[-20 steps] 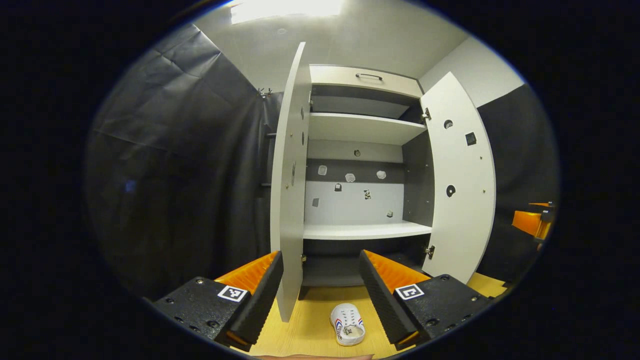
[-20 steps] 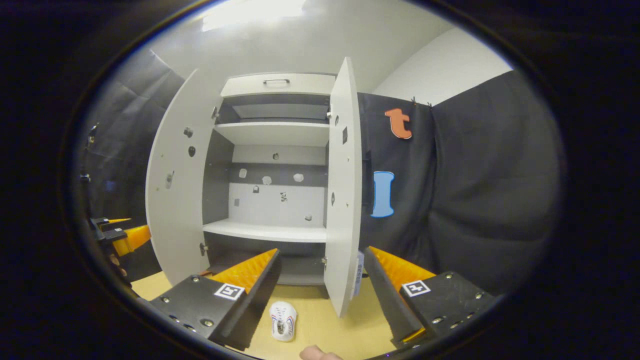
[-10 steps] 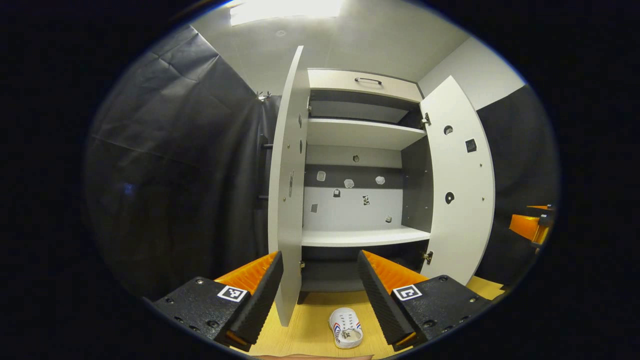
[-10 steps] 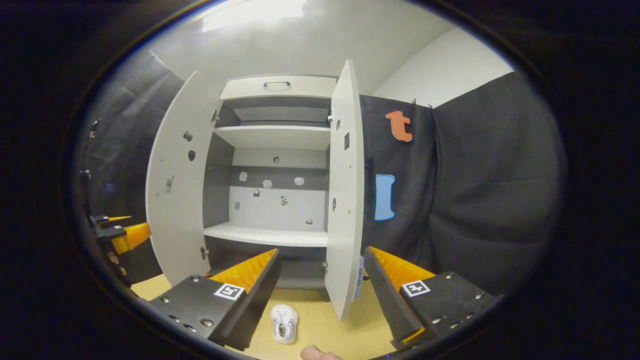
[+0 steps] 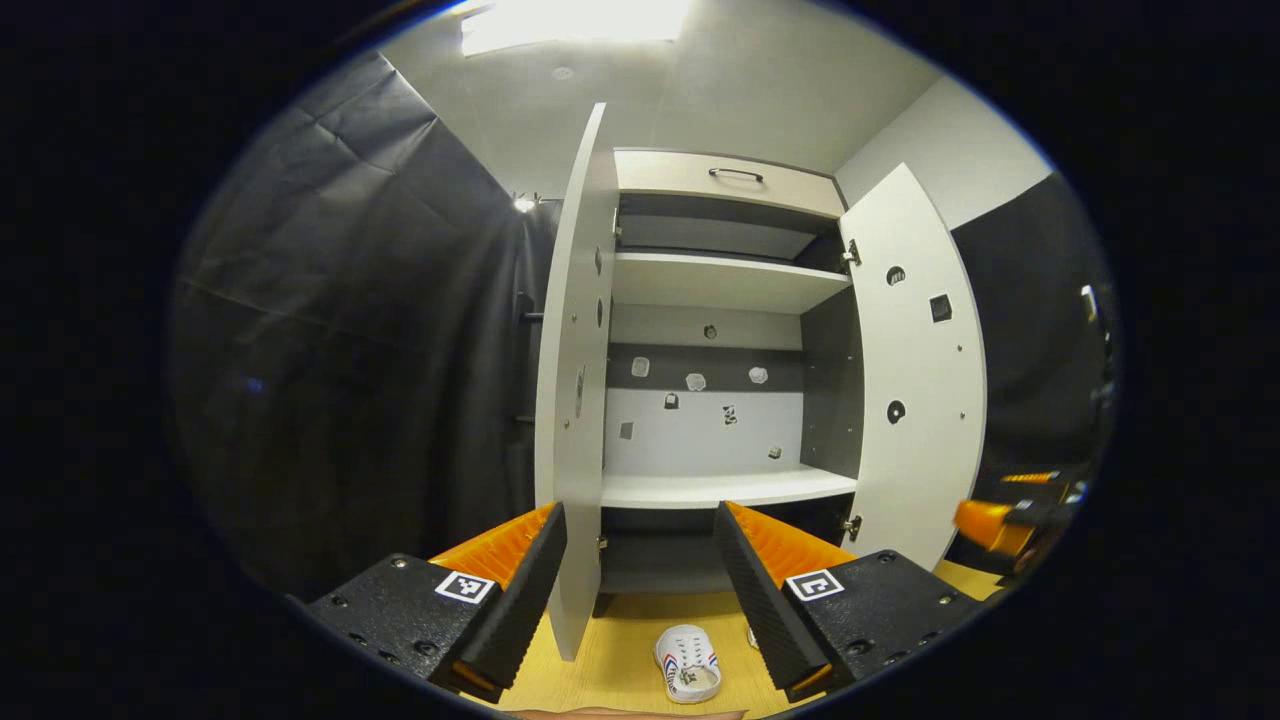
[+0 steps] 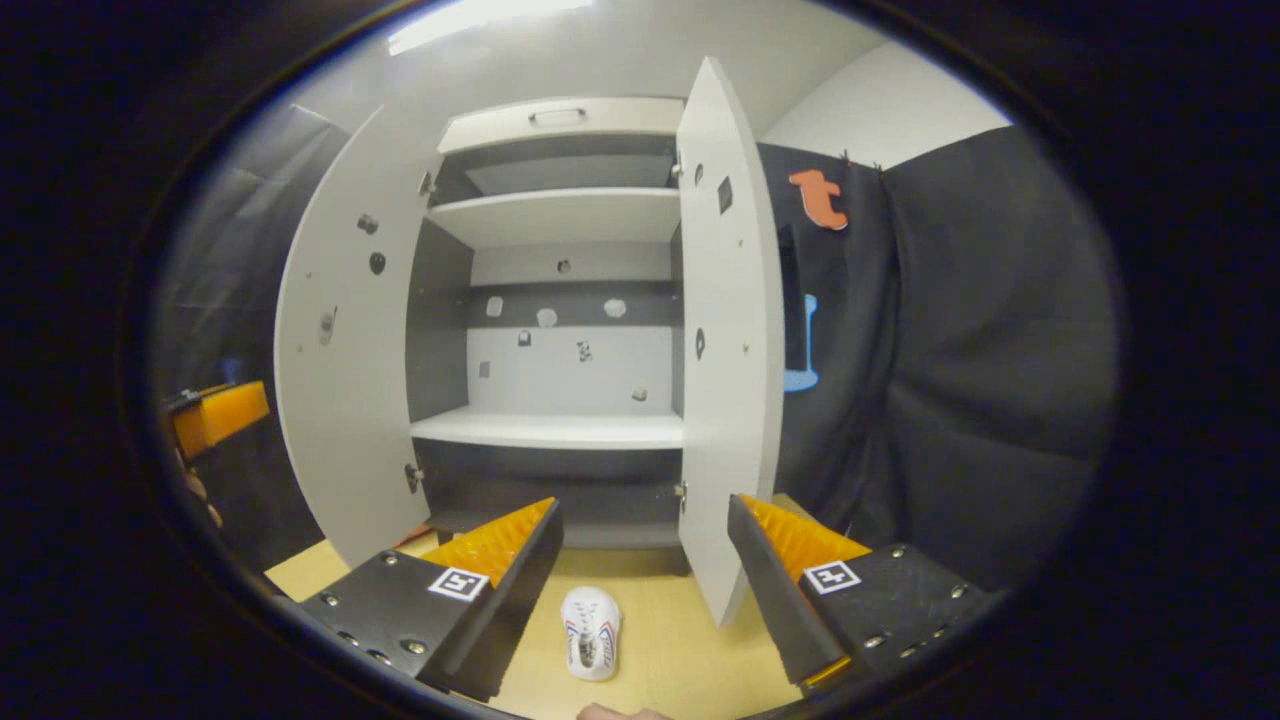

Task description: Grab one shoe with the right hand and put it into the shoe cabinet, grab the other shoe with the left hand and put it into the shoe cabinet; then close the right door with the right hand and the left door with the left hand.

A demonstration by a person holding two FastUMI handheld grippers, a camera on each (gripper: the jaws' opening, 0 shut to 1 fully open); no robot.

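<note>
Shoe (image 6: 590, 646) lies on floor (image 6: 660, 650) just beyond my right gripper (image 6: 640, 575), between open, empty jaws, toe toward cabinet (image 6: 560, 430).

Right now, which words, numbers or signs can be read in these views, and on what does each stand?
None can be read.
Small pale stickers on the white shoe cabinet's back panel: too small.
White striped shoe: markings blurred.
Square black-and-white tags on the jaws: patterns, no words.

Booth surroundings
Black cloth wall (image 5: 370, 330) beside white plaster wall (image 6: 880, 110); bright ceiling light panel (image 5: 575, 18); yellow wooden floor (image 6: 660, 650).
</note>
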